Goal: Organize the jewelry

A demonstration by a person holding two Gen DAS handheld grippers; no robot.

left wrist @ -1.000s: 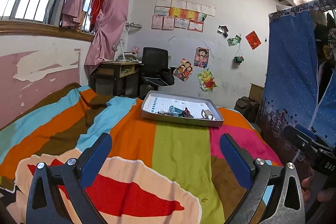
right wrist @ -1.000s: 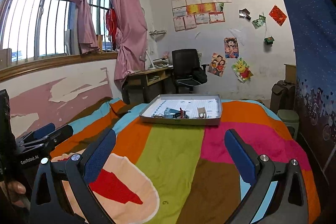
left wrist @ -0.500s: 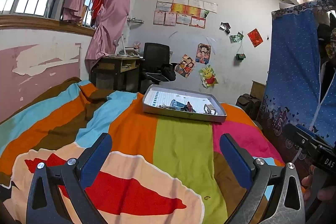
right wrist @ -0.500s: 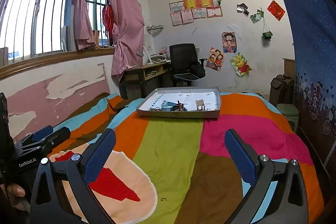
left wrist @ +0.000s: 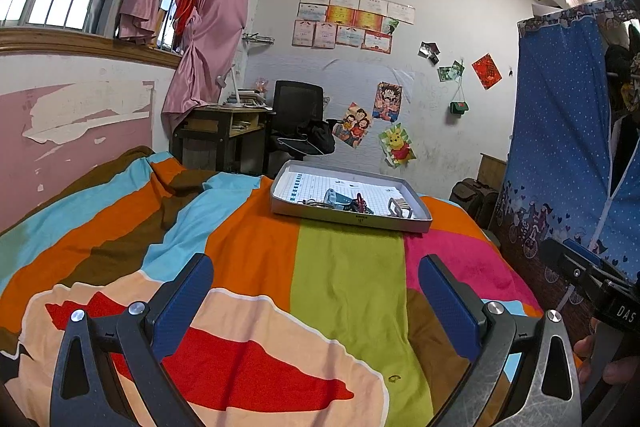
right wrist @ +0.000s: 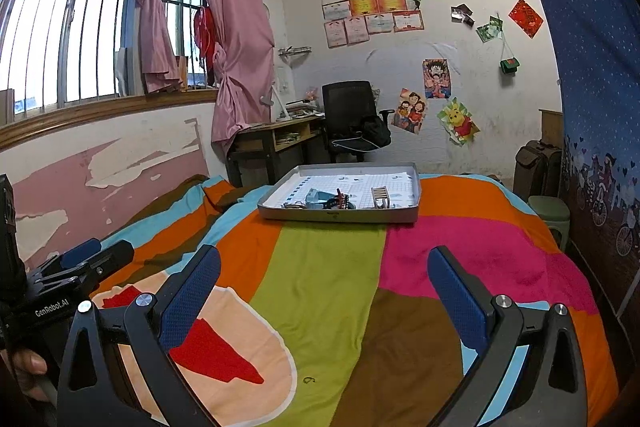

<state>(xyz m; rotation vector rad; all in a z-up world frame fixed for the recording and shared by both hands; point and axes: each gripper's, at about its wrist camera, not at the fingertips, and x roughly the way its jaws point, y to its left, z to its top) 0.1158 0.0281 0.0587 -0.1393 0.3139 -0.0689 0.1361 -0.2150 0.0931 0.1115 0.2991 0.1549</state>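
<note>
A shallow grey tray (left wrist: 352,219) (right wrist: 340,215) lined with gridded paper lies on the far part of the striped bed. In it sit a small heap of jewelry (left wrist: 340,203) (right wrist: 320,201) and a little pale rack (left wrist: 398,207) (right wrist: 381,197). My left gripper (left wrist: 314,287) hovers open over the near bedspread, well short of the tray, with nothing between its blue pads. My right gripper (right wrist: 324,283) is likewise open and empty, also far from the tray. A small ring (left wrist: 394,379) (right wrist: 309,380) lies on the green stripe near both grippers.
The bedspread (left wrist: 348,279) has bright stripes. A desk (left wrist: 222,135) and a black office chair (left wrist: 298,115) stand behind the bed. A blue curtain (left wrist: 560,147) hangs at the right, with a suitcase (right wrist: 536,167) and green stool (right wrist: 550,213) beside it. A hand (left wrist: 600,359) holds the other gripper's handle.
Both cameras have tilted slightly and drifted; the tray sits a little differently in view. Both grippers stay open and empty, and nothing on the bed has moved.
</note>
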